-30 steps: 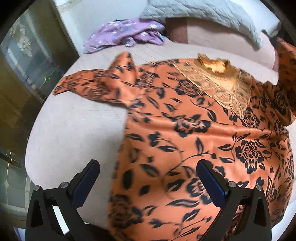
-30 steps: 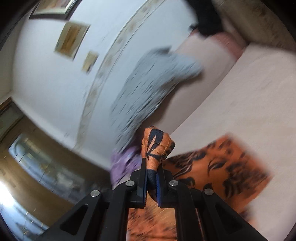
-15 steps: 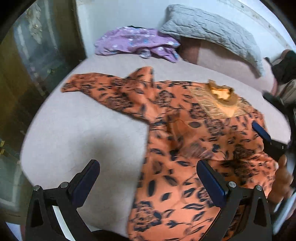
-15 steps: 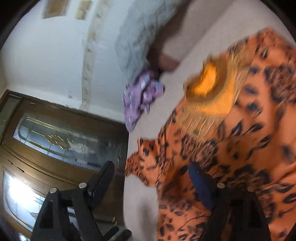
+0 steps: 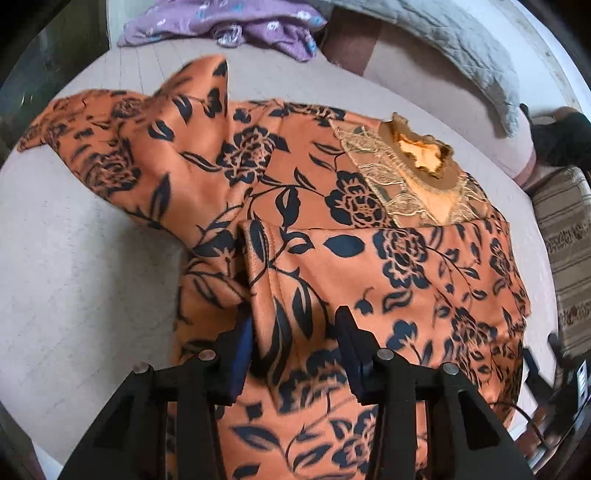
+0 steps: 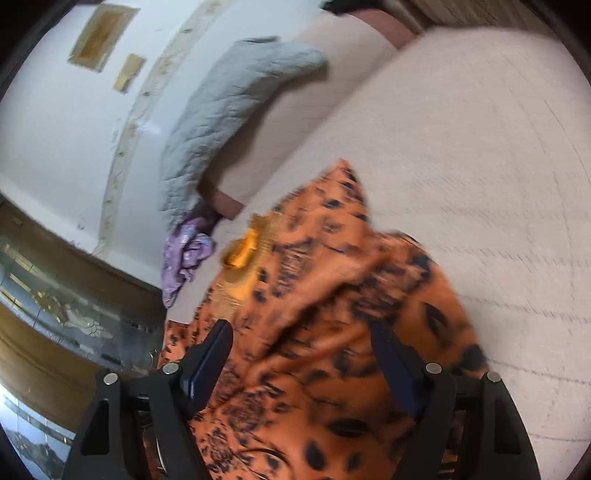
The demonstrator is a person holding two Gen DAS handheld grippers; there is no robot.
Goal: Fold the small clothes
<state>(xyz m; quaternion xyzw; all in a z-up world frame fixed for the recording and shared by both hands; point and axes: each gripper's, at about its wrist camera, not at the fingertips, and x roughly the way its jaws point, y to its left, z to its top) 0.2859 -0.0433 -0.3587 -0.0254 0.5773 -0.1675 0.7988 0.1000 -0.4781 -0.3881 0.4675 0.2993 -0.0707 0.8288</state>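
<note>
Orange garment (image 5: 369, 266): smooth cloth with a soft sheen, printed with dark flowers and leaves.
Neckline (image 5: 421, 162): gold lace trim, openwork and rougher than the cloth around it.
Bed cover (image 5: 74, 280): pale matt fabric with a fine ribbed weave.
Grey pillow (image 6: 221, 110): quilted cloth, matt and puckered.
Purple garment (image 5: 221, 22): thin crumpled cloth, lightly glossy.
Left gripper (image 5: 295, 354): matt black plastic with shiny metal bolts; blue pads (image 5: 242, 354) on the jaws.
Right gripper (image 6: 299, 369): the same black plastic and metal bolts.
Door (image 6: 55, 314): glossy wood with patterned glass.
</note>
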